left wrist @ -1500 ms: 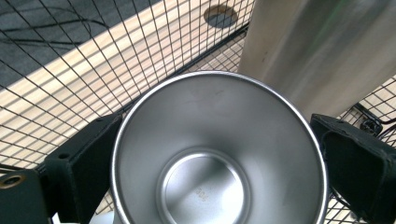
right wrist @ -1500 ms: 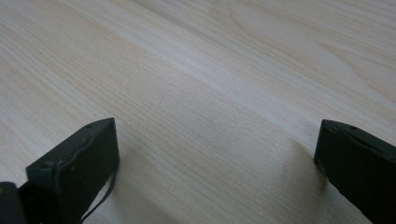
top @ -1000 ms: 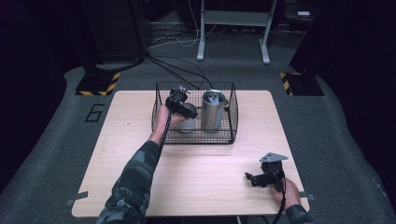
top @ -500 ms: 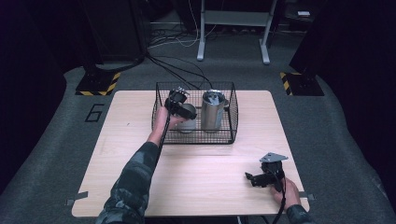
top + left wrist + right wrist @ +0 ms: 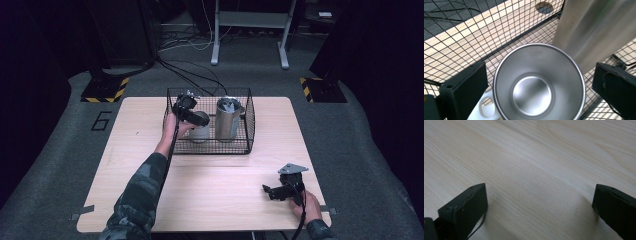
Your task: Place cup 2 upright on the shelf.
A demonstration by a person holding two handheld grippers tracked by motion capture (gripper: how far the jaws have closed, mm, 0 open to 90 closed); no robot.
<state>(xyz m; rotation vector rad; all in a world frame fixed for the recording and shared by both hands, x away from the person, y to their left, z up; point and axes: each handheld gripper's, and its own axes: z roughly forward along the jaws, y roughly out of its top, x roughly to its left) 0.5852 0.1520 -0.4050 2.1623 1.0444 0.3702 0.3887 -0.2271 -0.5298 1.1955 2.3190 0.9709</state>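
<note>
A short steel cup (image 5: 200, 128) stands upright in the left half of a black wire basket (image 5: 248, 131). From above, the left gripper view looks into the empty cup (image 5: 537, 100). My left gripper (image 5: 538, 72) is open, one jaw on each side of the rim with a small gap to it. In the high view the left gripper (image 5: 186, 108) hangs over the cup. A taller steel tumbler (image 5: 228, 118) stands to the right of the cup, and its wall (image 5: 594, 30) shows close by. My right gripper (image 5: 270, 192) rests open on the table near the front right corner, with only bare wood between its jaws (image 5: 540, 187).
The basket sits at the back middle of the light wooden table (image 5: 150, 190). A white piece with a hole (image 5: 485, 110) lies on the basket floor beside the cup. Cables (image 5: 190, 75) run over the dark floor behind the table.
</note>
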